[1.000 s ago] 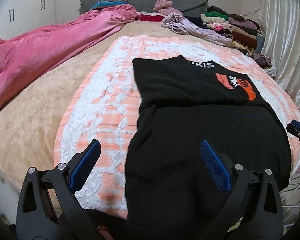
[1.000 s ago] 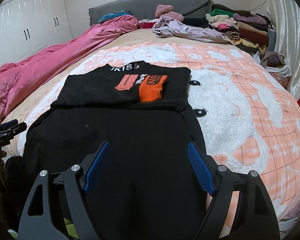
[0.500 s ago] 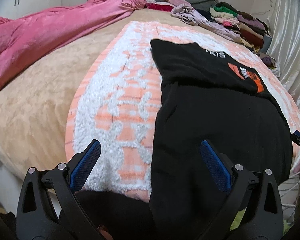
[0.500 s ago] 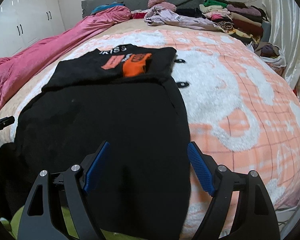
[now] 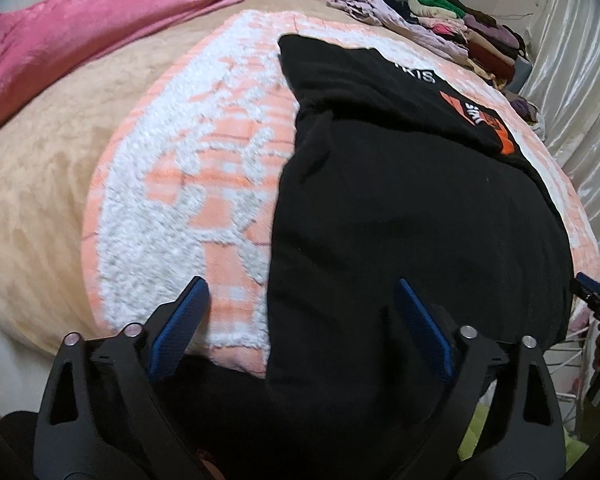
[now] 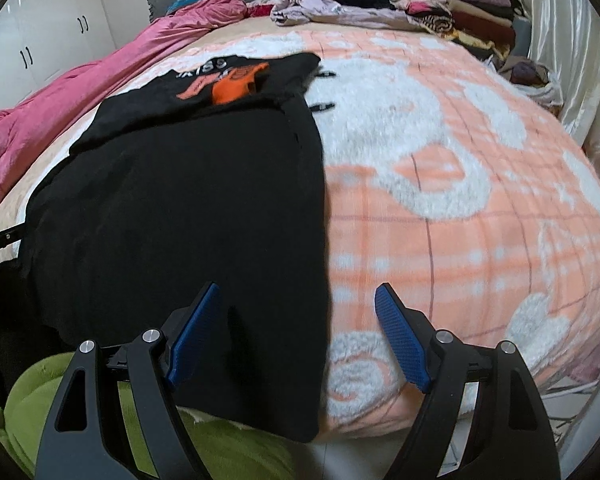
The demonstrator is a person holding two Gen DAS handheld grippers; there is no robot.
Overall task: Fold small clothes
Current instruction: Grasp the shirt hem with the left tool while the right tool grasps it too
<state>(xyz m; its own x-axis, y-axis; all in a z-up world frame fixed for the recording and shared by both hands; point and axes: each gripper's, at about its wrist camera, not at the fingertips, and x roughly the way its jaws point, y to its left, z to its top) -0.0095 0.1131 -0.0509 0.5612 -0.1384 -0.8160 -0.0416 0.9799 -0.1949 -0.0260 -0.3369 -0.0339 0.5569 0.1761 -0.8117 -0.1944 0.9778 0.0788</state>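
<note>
A black garment (image 5: 400,208) with orange and white print at its far end lies flat on the orange-and-white blanket (image 5: 188,184); its near end hangs over the bed's front edge. It also shows in the right wrist view (image 6: 188,208). My left gripper (image 5: 300,320) is open and empty, straddling the garment's left edge near the bed's front. My right gripper (image 6: 298,320) is open and empty, straddling the garment's right edge near the front. The right gripper's tip (image 5: 592,292) shows at the far right of the left wrist view.
A pink quilt (image 5: 100,28) lies along the bed's left side. Stacked folded clothes (image 6: 452,12) and loose lilac clothing (image 6: 320,8) sit at the headboard. A curtain (image 6: 572,40) hangs on the right. A green cushion (image 6: 60,400) lies below the bed's front edge.
Both grippers have drawn back and lowered toward the bed's front edge, the left shifting left and the right shifting right, so each now straddles a side edge of the garment. Both stay open.
</note>
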